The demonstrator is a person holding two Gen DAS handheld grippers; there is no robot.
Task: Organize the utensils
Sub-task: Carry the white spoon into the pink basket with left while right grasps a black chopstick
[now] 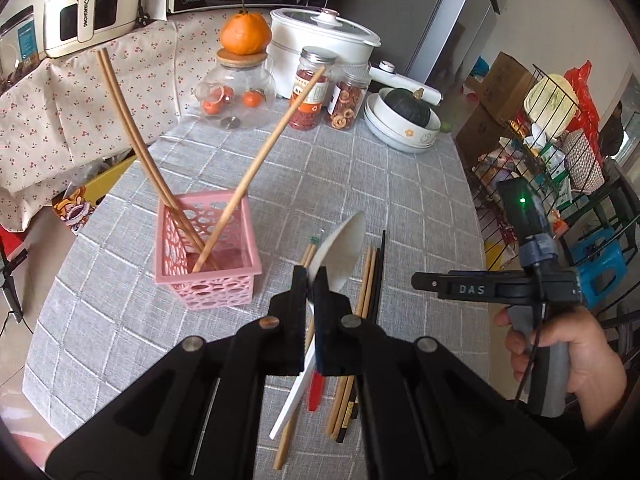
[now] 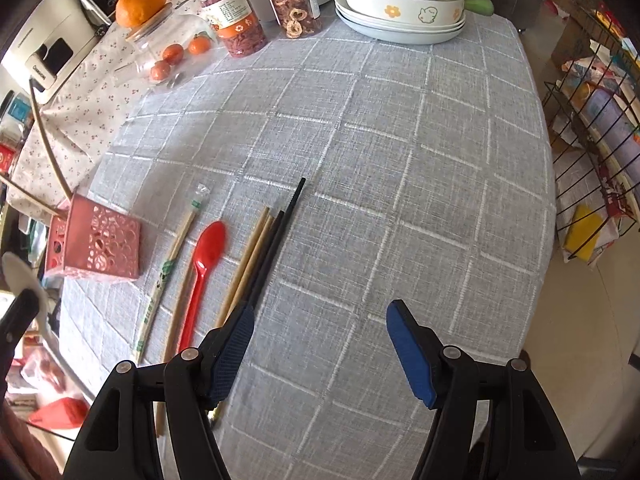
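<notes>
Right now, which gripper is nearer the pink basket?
Left. The left gripper, jaws shut on the white spoon, hangs just right of the pink basket. The right gripper, jaws open, sits farther right, beyond the utensils lying on the table.

Basket (image 1: 208, 248) on table (image 2: 400, 160), three chopsticks (image 1: 244, 184) standing in it. Right of basket: loose chopsticks (image 2: 256, 256) and spoon (image 2: 202, 268) side by side. Behind: jars (image 1: 310, 88), bowls (image 1: 400, 128).

glass jar (image 1: 236, 94), orange (image 1: 245, 34), stacked bowls (image 2: 400, 16)
</notes>
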